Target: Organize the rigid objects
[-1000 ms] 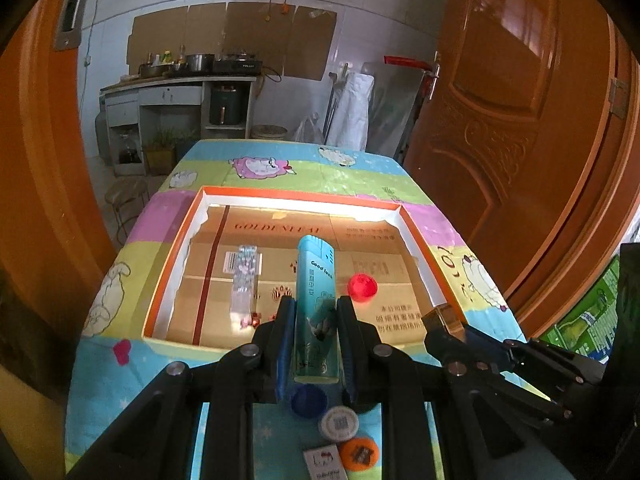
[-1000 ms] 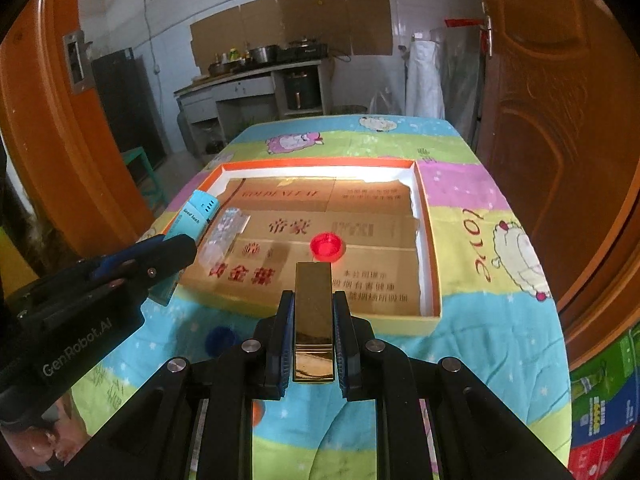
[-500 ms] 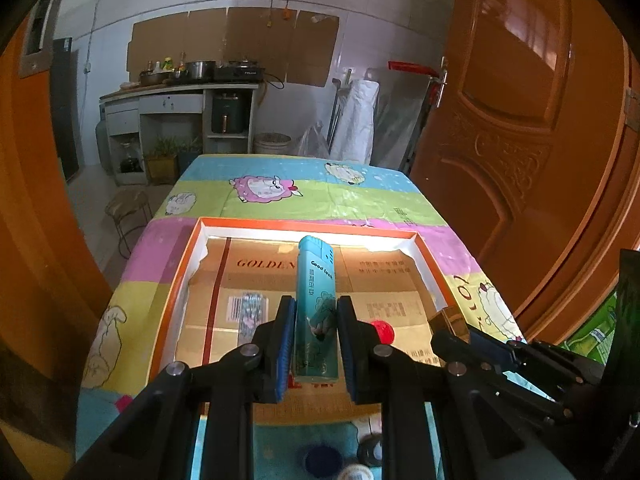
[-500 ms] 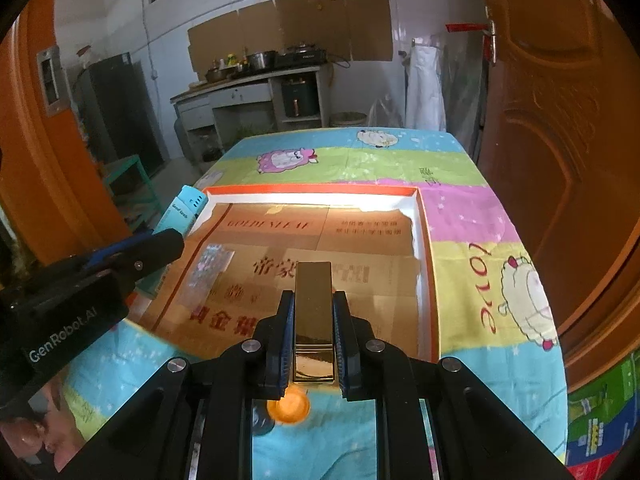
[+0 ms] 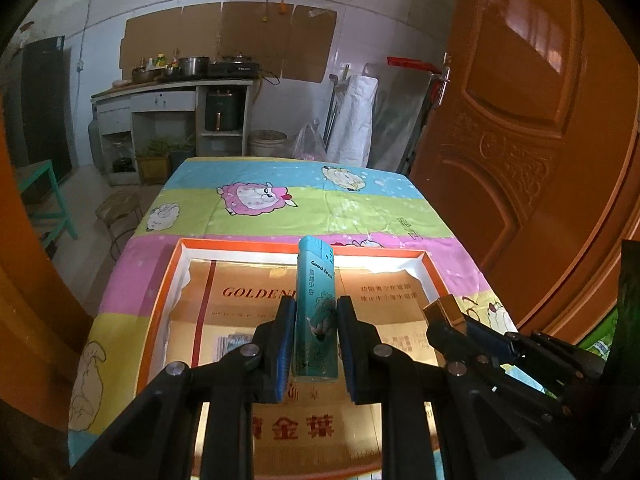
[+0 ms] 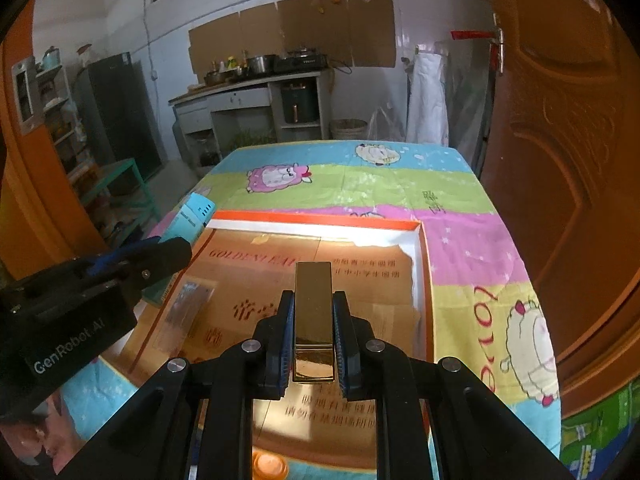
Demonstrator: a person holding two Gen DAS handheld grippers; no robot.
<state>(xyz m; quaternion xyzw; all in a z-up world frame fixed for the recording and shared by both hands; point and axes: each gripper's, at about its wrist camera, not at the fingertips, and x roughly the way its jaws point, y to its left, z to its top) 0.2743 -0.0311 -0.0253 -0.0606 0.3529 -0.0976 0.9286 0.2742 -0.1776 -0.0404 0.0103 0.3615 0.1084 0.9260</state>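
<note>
My left gripper is shut on a teal lighter that stands upright between its blue pads, above the shallow orange-rimmed box lined with cardboard. My right gripper is shut on a gold lighter, also over the box. The right gripper with the gold lighter's tip shows at the right of the left wrist view. In the right wrist view the left gripper with the teal lighter reaches in from the left. A clear patterned lighter lies on the box floor.
The box rests on a table covered by a colourful cartoon-sheep cloth. An orange wooden door stands close on the right. An orange cap lies on the cloth near the front edge. A kitchen counter is far behind.
Both grippers have moved forward over the box, each keeping its lighter. The red cap and the small items on the near cloth have dropped out of the left wrist view.
</note>
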